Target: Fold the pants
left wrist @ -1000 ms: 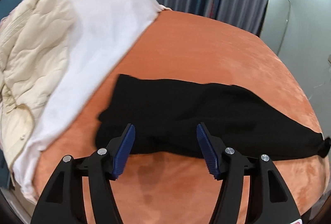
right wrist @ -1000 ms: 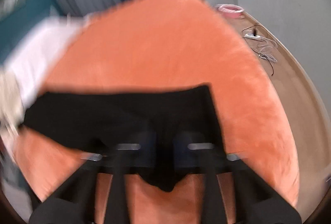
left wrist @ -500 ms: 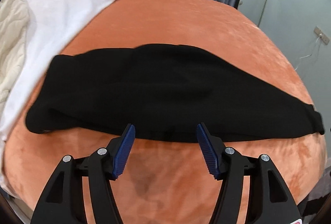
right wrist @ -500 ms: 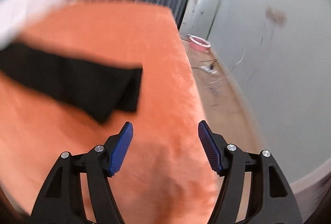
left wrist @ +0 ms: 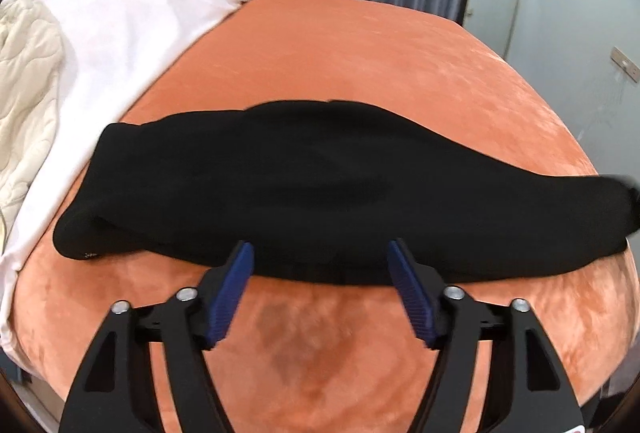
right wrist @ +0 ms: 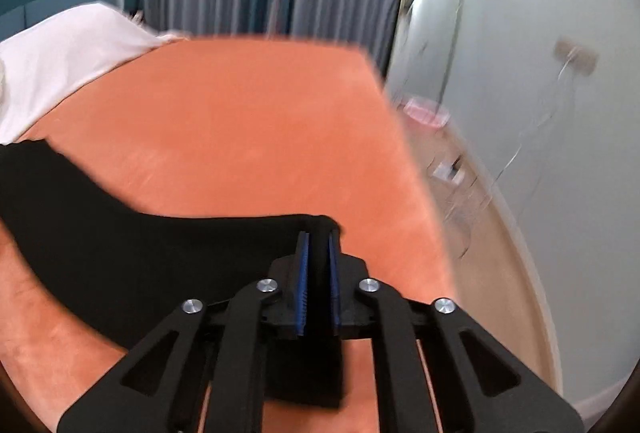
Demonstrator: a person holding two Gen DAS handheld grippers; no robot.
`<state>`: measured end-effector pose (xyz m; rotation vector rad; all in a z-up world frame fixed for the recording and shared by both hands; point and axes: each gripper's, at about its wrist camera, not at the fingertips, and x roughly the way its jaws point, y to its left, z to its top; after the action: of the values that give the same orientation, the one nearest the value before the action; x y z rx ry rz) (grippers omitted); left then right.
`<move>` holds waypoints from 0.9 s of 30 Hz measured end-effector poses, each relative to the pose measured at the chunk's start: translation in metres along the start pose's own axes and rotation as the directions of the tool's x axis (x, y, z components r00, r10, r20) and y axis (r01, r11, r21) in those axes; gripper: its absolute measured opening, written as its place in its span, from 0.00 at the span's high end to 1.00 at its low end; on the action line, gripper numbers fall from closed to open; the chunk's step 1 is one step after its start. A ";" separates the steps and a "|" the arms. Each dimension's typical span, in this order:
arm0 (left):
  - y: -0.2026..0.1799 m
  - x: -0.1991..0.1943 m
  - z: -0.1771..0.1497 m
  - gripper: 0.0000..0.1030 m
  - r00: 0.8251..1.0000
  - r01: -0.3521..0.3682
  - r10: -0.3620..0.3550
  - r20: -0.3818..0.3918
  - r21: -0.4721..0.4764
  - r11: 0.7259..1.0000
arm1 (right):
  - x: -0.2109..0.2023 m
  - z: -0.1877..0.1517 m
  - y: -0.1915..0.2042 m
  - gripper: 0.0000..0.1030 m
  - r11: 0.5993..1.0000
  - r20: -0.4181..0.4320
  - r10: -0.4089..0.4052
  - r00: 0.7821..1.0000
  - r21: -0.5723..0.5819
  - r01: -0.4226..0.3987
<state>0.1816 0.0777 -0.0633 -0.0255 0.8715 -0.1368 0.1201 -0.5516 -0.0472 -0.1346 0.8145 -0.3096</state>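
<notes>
White sheet (left wrist: 132,17) and cream quilt (left wrist: 24,73) at far left, clear of work. Black pants (left wrist: 320,189) lie lengthwise across orange bed cover (left wrist: 360,49), already narrowed to one long strip.

Left gripper (left wrist: 320,265): jaws apart and opening wider, nothing between pads; tips now at pants' near edge, mid-length, closer than a second ago.

Right gripper (right wrist: 318,257): half a second back it hung wide open off the cloth; now jaws closing on pants' right end, cloth between pads.

Judgement: end grasp set for next crosswise fold.

Plain black pants (left wrist: 320,185) on orange bedcover (left wrist: 360,53), white sheet (left wrist: 120,25).
</notes>
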 end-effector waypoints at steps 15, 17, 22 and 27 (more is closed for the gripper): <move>0.227 0.024 0.006 0.30 0.967 -0.255 0.230 -0.111 -0.438 0.862 | -0.098 -0.062 0.067 0.14 0.974 0.036 -0.128 0.991 0.193 0.119; 0.254 0.031 0.015 0.29 0.981 -0.193 0.165 -0.101 -0.487 0.852 | -0.100 -0.062 0.086 0.14 0.972 0.018 -0.096 0.995 0.217 0.090; 0.274 0.014 0.050 0.29 0.994 -0.086 0.111 0.022 -0.486 0.870 | -0.128 -0.061 0.140 0.14 0.975 0.019 0.000 1.000 0.224 -0.004; 0.295 0.030 0.064 0.14 0.983 -0.179 0.150 -0.102 -0.410 0.894 | -0.133 -0.048 0.191 0.14 0.979 0.015 0.055 0.998 0.197 -0.057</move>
<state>0.2823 0.3643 -0.0681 -0.3506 0.9541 0.2135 0.0408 -0.3276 -0.0327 0.0729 0.7717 -0.3350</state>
